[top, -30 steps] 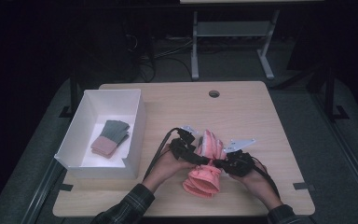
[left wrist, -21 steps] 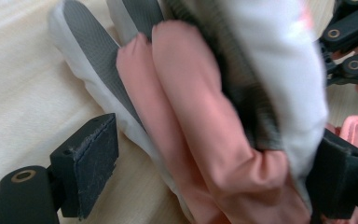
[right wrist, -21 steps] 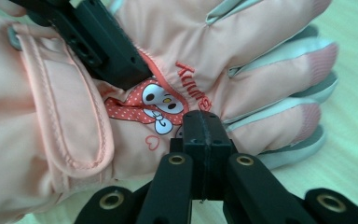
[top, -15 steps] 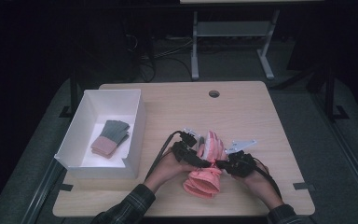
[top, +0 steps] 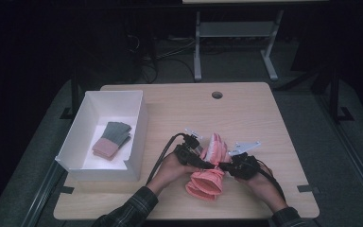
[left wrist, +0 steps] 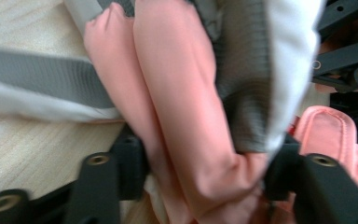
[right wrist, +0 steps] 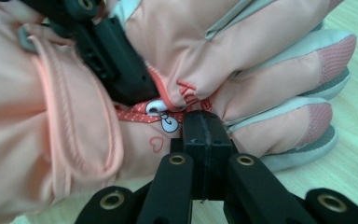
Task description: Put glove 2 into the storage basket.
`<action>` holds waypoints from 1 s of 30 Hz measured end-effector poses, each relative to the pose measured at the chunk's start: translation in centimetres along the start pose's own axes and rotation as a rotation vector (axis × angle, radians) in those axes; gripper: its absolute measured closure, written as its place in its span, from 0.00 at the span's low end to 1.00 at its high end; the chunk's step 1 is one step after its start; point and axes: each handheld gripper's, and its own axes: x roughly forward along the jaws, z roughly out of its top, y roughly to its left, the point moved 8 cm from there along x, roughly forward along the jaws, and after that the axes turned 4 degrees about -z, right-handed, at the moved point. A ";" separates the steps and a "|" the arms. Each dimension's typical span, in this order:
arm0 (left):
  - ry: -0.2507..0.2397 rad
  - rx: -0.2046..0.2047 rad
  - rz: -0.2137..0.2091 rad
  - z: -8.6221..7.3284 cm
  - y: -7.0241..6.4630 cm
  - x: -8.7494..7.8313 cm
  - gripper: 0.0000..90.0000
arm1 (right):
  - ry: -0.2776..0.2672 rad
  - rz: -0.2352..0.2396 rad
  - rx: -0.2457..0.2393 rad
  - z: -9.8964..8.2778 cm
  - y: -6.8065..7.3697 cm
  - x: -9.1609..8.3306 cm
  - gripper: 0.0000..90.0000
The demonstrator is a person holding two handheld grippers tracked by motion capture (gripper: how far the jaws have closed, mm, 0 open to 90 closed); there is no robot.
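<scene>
A pink padded glove (top: 207,178) with grey-white fingertips lies on the wooden table (top: 250,118) near its front edge. From the left, my left gripper (top: 202,160) reaches in; its jaws have just been closing and now squeeze the glove's pink fingers (left wrist: 186,116) between both pads (left wrist: 127,156). The left gripper (left wrist: 203,170) holds bulging fabric. My right gripper (top: 223,166) comes from the right, its jaws shut together. In the right gripper view the right gripper (right wrist: 207,125) touches the back of the glove (right wrist: 242,56) with its closed tips, and no fabric shows between them.
A white open box (top: 139,125) stands at the table's left and holds a folded grey and pink knit item (top: 112,139). A round cable hole (top: 217,95) sits at the far edge. A metal stand (top: 231,33) is on the floor beyond.
The left gripper's jaws have drawn in on the glove's fingers, and that hand shifted slightly. The right gripper and the glove stay where they were.
</scene>
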 end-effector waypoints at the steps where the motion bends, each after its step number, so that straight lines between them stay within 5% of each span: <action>1: -0.002 -0.001 -0.007 0.0 0.1 -0.1 0.59 | -0.002 0.005 -0.003 0.0 -0.1 -0.2 0.95; 8: -0.020 0.014 -0.009 0.5 -0.6 -0.6 0.66 | -0.088 0.005 0.015 0.6 -0.3 -3.0 0.69; 14: -0.053 0.001 -0.004 1.2 -0.9 -2.3 0.66 | -0.128 -0.030 0.086 -0.1 -1.8 -4.9 0.44; 23: -0.103 0.008 0.036 3.2 -2.6 -7.9 0.66 | -0.142 -0.067 0.113 -0.8 -3.4 -5.2 0.18; 30: -0.135 0.017 0.087 4.4 -3.5 -13.2 0.66 | -0.149 -0.123 0.110 -1.5 -4.1 -5.0 0.15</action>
